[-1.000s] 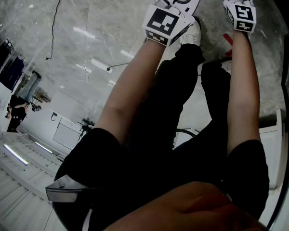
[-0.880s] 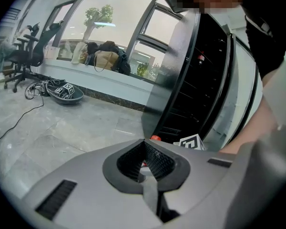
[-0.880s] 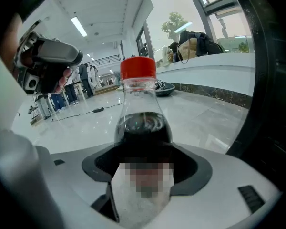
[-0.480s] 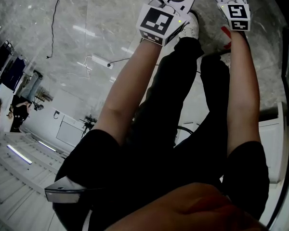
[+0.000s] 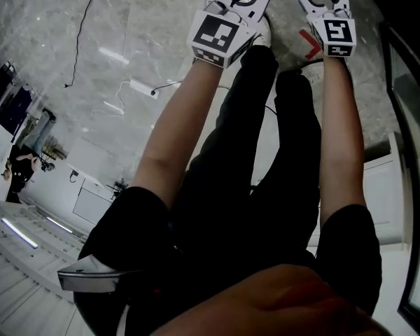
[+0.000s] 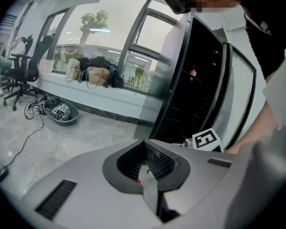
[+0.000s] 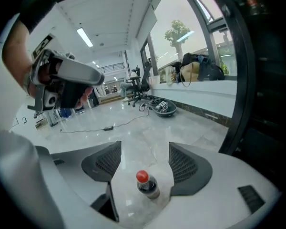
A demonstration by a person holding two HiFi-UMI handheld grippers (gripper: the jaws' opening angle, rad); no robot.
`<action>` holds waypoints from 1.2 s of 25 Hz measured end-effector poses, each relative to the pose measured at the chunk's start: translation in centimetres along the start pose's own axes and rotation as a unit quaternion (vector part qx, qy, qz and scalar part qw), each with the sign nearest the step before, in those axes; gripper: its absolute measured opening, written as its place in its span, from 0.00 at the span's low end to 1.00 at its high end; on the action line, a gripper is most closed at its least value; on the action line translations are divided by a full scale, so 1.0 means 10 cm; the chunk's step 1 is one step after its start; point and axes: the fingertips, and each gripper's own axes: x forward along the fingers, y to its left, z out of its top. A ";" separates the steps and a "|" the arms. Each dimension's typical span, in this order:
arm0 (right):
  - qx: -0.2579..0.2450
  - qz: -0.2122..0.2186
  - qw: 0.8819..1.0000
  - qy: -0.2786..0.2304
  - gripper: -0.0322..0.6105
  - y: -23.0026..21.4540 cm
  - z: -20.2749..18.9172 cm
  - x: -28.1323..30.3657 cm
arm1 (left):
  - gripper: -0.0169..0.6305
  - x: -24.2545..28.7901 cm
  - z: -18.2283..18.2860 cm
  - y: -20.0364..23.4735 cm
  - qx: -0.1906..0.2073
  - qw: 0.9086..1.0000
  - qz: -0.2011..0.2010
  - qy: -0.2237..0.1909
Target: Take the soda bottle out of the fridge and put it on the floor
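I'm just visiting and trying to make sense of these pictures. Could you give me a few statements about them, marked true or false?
1. The soda bottle stands upright on the floor. True.
2. The right gripper has its fingers clamped on the bottle. False: the fingers are apart, and the bottle stands free between them.
3. The left gripper has its fingers closed together. True.
4. The bottle's cap is blue. False: it is red.

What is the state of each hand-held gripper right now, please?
Left hand-held gripper: closed, empty.
Right hand-held gripper: open, holding nothing; the soda bottle stands free on the floor.
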 end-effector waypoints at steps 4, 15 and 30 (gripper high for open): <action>0.023 -0.009 0.998 -0.063 0.50 0.06 0.91 -0.82 | 0.03 -0.25 0.68 -0.39 0.005 1.000 -0.011 -0.021; 0.026 0.006 0.986 -0.163 0.07 0.50 3.26 -3.35 | 0.03 -1.08 2.79 -2.31 0.110 0.985 -0.119 -0.060; -0.002 -0.053 0.979 -0.198 0.07 1.03 4.81 -5.57 | 0.03 -2.34 4.43 -3.70 0.172 0.955 -0.221 -0.093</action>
